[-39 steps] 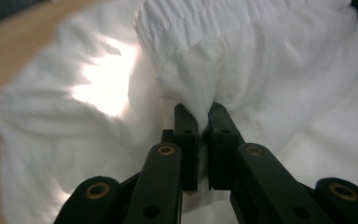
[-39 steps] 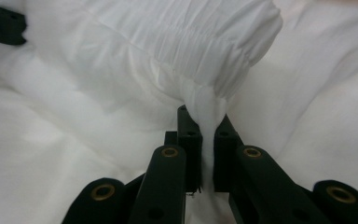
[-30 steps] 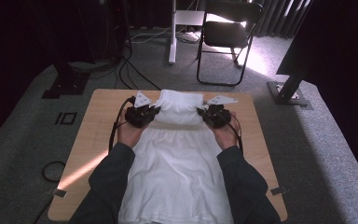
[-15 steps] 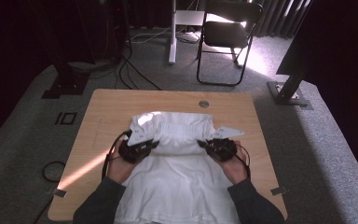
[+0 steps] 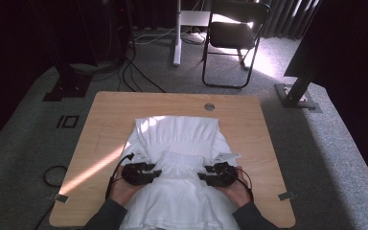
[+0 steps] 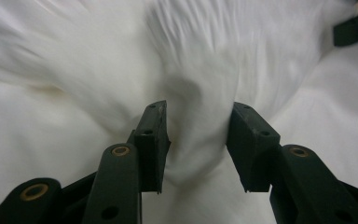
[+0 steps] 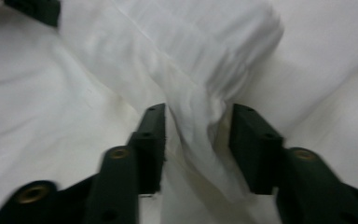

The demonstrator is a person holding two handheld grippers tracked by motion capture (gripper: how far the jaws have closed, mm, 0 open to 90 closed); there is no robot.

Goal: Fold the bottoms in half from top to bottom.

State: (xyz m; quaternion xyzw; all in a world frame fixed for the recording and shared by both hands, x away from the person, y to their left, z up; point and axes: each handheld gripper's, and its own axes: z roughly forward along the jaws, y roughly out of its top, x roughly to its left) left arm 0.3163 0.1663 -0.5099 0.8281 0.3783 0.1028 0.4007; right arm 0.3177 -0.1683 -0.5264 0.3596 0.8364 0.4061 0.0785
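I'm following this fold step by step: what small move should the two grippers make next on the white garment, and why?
Probably lift both clear. The left gripper and right gripper have just been opening; the folded-over edge of the white cloth garment sits loose between the jaws, no longer pressed, and lies laid toward the person on the light wooden table.

Bare table (image 5: 105, 120) (both sides) flanks white garment (image 5: 179, 139).

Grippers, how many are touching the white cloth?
2. The left gripper sits on the left side of the white cloth, the right gripper on its right side, both near the person's edge of the table.
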